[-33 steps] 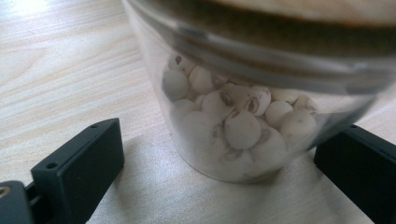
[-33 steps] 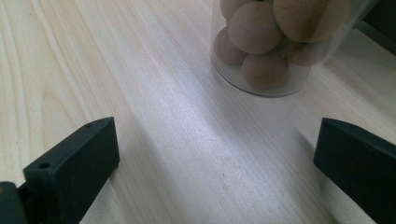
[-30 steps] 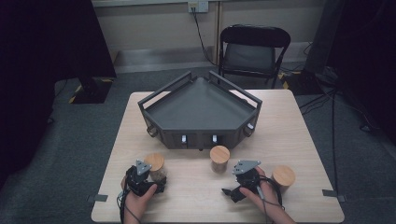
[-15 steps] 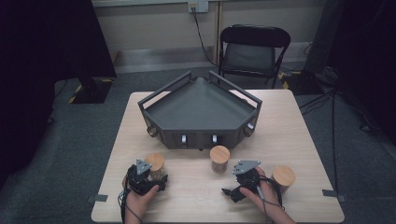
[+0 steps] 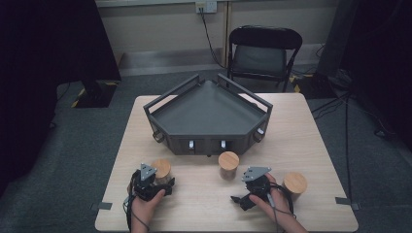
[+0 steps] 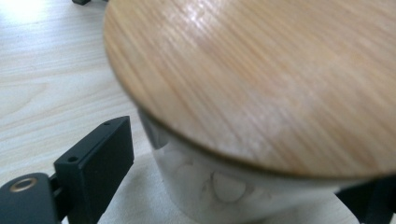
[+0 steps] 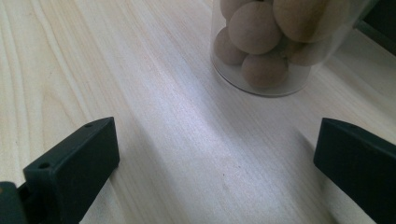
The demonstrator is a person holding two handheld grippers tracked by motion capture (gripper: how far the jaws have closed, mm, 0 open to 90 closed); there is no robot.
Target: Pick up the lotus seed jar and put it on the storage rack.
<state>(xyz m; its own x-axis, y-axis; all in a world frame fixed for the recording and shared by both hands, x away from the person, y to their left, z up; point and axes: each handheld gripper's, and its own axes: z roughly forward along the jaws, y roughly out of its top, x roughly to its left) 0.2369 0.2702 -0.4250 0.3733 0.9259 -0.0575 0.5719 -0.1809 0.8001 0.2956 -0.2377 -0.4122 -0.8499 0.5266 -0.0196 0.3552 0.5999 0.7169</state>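
Three clear jars with round wooden lids stand on the light wooden table [image 5: 204, 204]. My left gripper [image 5: 154, 183] sits at the left jar [image 5: 162, 169]. In the left gripper view that jar [image 6: 261, 93] stands between the open jaws of the left gripper [image 6: 247, 177], white pieces show inside it, and a gap separates it from the left jaw. My right gripper [image 5: 251, 190] rests between the middle jar [image 5: 228, 162] and the right jar [image 5: 295, 183]. In its own view the right gripper [image 7: 219, 140] is open on bare tabletop, with a jar of wooden balls [image 7: 266, 46] ahead.
A dark angular tray [image 5: 209, 114] with raised rails takes up the back middle of the table. A black folding chair [image 5: 262, 53] stands behind the table. Cables [image 5: 350, 111] lie on the floor at the right.
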